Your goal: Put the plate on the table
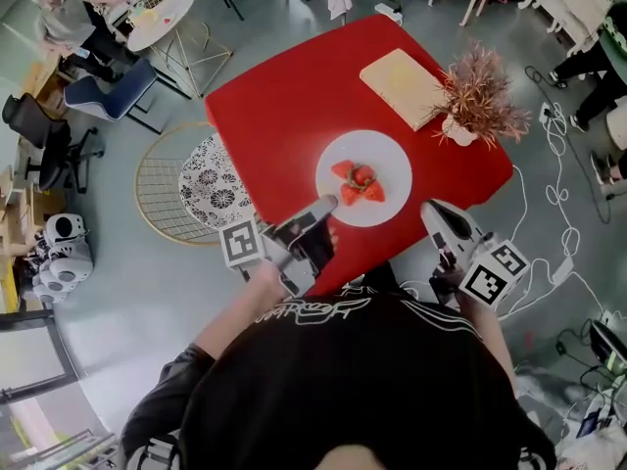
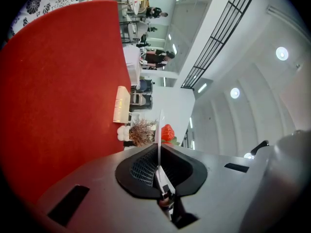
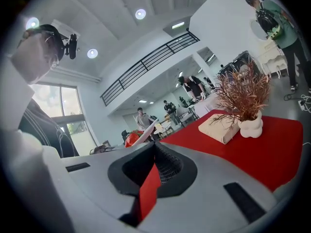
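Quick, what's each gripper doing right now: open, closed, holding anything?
Left gripper: closed on the rim of the white plate.
Right gripper: jaws slightly apart, holding nothing; the red table shows through the gap.

Bright, even light fills the hall from round ceiling lamps and a tall window, so the red table carries only faint, soft shadows. All views bulge strongly outward. The two gripper views go black at their corners, with the nearest grey surfaces blurred.
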